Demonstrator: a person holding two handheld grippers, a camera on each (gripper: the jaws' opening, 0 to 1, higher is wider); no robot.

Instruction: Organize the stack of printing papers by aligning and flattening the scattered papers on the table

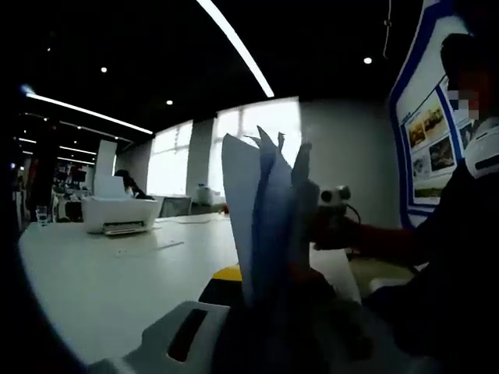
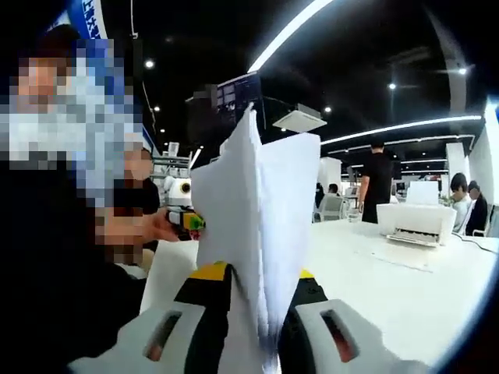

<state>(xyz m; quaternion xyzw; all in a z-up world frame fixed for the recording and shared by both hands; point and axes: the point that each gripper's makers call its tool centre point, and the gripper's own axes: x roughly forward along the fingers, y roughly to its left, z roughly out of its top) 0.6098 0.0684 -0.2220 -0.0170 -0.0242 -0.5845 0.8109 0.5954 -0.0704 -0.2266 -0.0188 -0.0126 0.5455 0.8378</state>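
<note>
A stack of white printing papers (image 1: 261, 210) stands upright on edge over the white table (image 1: 93, 273), its sheets fanned and uneven at the top. In the left gripper view the stack rises from my left gripper (image 1: 265, 304), which is shut on its near edge. My right gripper (image 1: 331, 199) holds the far edge, with a hand behind it. The right gripper view shows the same papers (image 2: 257, 202) rising between the jaws of my right gripper (image 2: 249, 312), shut on them. The left gripper (image 2: 183, 218) shows at the left, behind the sheets, in a hand.
A white printer (image 1: 117, 214) (image 2: 413, 222) sits far out on the table (image 2: 405, 288), with a glass (image 1: 40, 214) near it. The person holding the grippers (image 1: 452, 257) stands close by a poster wall (image 1: 425, 132). Other people (image 2: 380, 183) are in the background.
</note>
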